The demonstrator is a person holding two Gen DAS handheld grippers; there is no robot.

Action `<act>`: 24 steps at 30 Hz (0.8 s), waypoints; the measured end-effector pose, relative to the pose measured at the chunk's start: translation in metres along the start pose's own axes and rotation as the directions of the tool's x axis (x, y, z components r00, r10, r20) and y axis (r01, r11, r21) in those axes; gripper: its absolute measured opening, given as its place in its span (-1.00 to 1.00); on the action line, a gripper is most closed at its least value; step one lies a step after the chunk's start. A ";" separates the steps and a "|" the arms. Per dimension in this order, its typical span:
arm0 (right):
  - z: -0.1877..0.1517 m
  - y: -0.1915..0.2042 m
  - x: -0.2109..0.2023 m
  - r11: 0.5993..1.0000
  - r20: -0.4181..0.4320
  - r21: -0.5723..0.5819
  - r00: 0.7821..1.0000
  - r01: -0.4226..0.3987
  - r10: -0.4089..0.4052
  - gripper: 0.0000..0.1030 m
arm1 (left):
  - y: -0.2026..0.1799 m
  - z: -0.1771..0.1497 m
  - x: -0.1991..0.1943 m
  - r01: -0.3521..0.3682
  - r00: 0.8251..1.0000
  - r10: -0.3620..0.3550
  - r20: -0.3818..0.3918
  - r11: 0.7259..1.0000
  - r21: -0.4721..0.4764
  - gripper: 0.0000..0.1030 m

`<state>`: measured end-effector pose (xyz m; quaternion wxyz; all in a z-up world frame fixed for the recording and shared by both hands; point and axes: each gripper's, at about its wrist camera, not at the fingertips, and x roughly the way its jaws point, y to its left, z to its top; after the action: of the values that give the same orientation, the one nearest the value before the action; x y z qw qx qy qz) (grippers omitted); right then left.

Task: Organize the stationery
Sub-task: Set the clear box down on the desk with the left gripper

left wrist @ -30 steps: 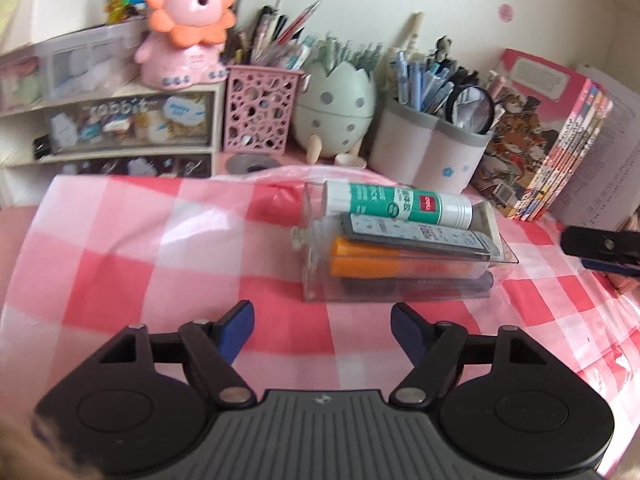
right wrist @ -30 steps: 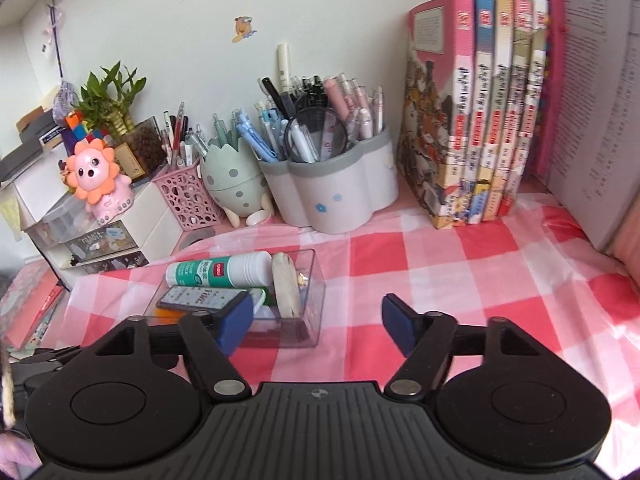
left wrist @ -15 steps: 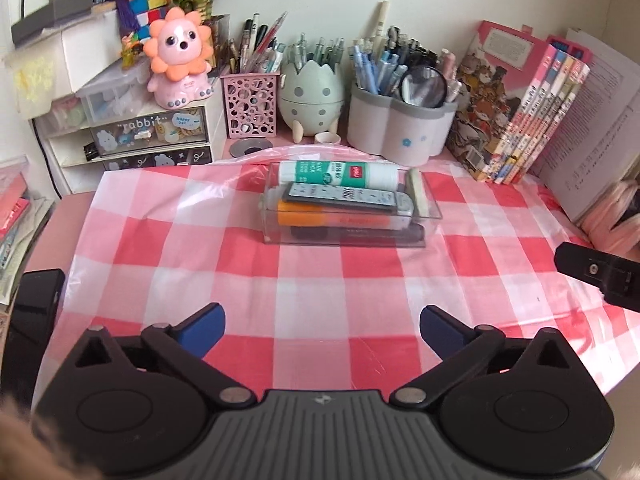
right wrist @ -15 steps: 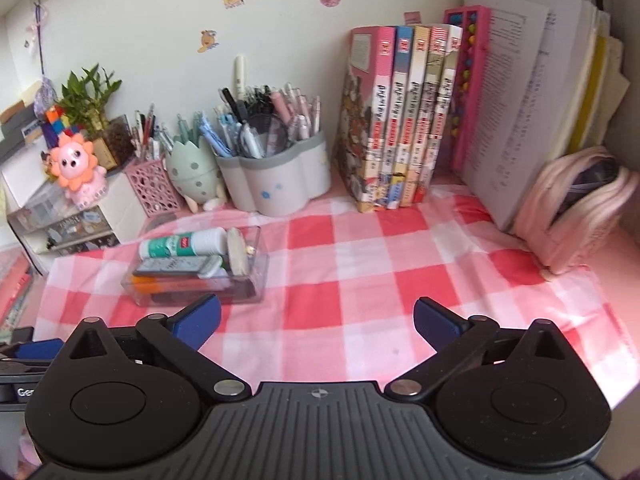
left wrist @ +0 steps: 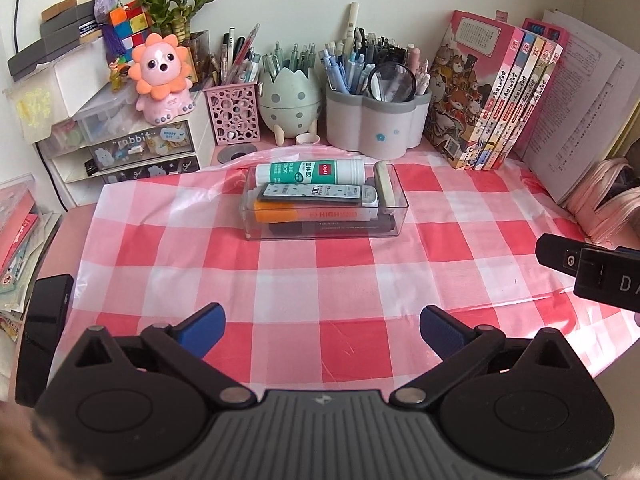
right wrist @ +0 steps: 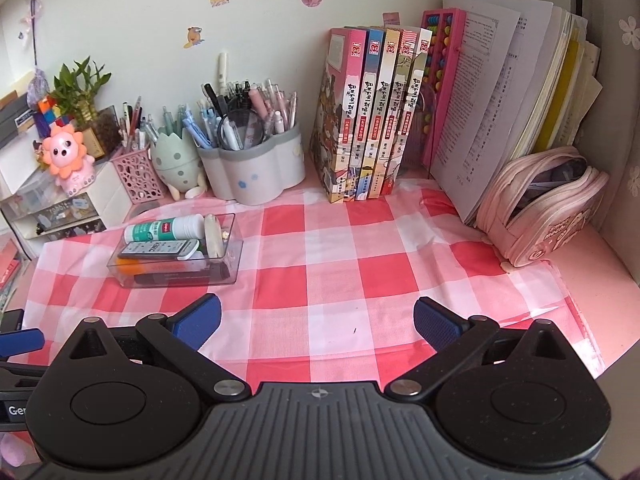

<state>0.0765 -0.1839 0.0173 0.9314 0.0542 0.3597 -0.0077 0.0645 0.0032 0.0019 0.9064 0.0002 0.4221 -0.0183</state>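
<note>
The left gripper (left wrist: 322, 330) is hovering with its blue pads spread wide, jaws having just been opening, nothing between them, and it is tilting downward. The right gripper (right wrist: 317, 322) is likewise hanging spread apart and empty, freshly opened, its black body showing at the left view's right edge.

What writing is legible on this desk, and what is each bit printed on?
"GLUE STICK" and "deli": glue stick in the clear box.
"HIGH", the rest blurred: orange marker.
"rabbit": drawer.
"DA", cut off: black tool part at the right edge.
"Ge", cut off: black tool part at the left edge.
Book spines, papers, flat case: too small.
</note>
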 end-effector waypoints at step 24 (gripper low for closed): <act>-0.001 0.004 0.004 1.000 -0.008 -0.006 1.000 -0.013 0.013 0.90 | 0.000 0.000 -0.002 0.011 1.000 -0.011 0.002 1.000 0.007 0.57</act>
<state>0.0792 -0.1793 0.0144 0.9301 0.0536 0.3633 -0.0003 0.0634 0.0028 0.0033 0.9066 0.0011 0.4212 -0.0249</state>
